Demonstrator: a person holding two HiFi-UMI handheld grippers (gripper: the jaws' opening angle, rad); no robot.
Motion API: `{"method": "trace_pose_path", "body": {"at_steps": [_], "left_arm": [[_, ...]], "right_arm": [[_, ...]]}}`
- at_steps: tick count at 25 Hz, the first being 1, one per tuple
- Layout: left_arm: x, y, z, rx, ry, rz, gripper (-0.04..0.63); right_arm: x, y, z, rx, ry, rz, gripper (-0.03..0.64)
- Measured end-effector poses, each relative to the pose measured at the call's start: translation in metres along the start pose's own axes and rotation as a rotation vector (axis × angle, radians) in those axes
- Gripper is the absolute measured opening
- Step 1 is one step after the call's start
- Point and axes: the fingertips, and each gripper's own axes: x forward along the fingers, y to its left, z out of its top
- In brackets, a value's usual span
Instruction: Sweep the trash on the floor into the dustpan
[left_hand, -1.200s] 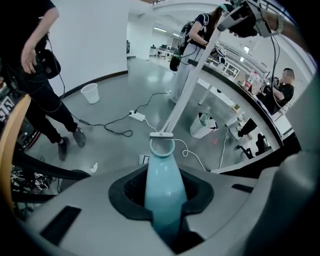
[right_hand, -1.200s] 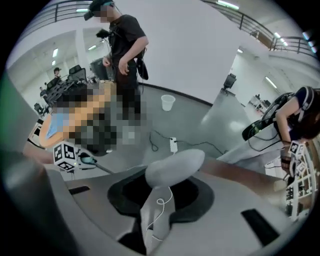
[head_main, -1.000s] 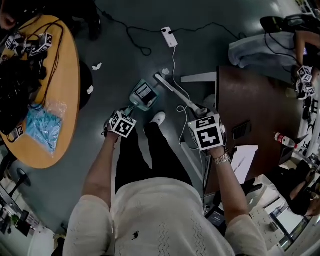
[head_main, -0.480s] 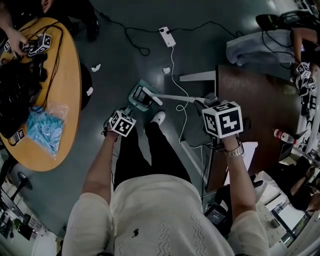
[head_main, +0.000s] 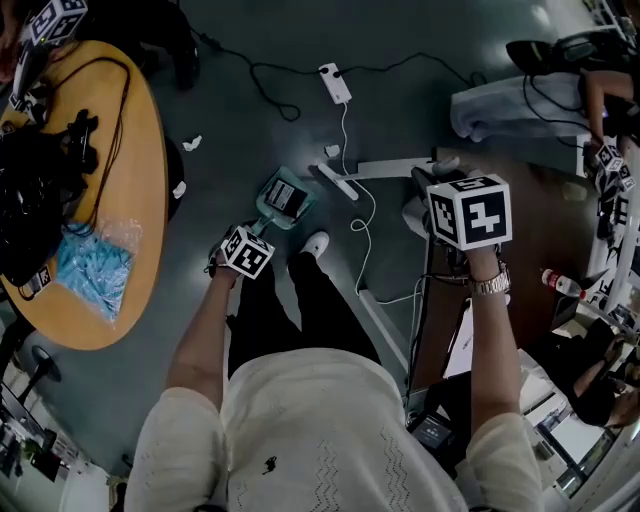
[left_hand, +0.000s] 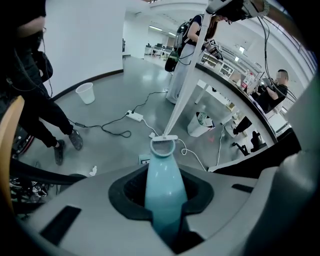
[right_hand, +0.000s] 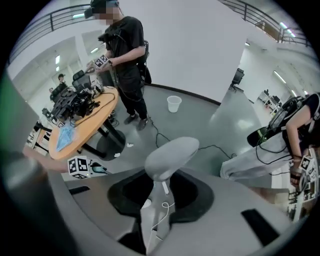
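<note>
While left tongs (left_hand: 164, 200) pinch teal dustpan (head_main: 283, 197) handle, right tongs (right_hand: 157, 200) pinch broom (head_main: 335, 182) (white).

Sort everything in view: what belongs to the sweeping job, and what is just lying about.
Job:
- dustpan, held in the left gripper
- broom, held in the right gripper
- paper scraps on the floor

Lying about:
- power strip
- round table with a blue bag on it
- white cup
- brown desk
</note>
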Motion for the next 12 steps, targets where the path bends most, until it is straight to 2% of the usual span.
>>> {"method": "trace_pose_path", "body": {"at_steps": [7,12], "left_arm": [[0.001,0.014,0.006,-0.032,-0.024,0.001,0.092],[0.005,0.016,0.008,-0.024,-0.027,0.006,0.092]], "right_arm": [[0.014,-0.019,-0.003,-0.07,0.027,-0.165,0.114],[0.068,0.017,-0.06,-0.177,0.155,-0.161,0.114]]}}
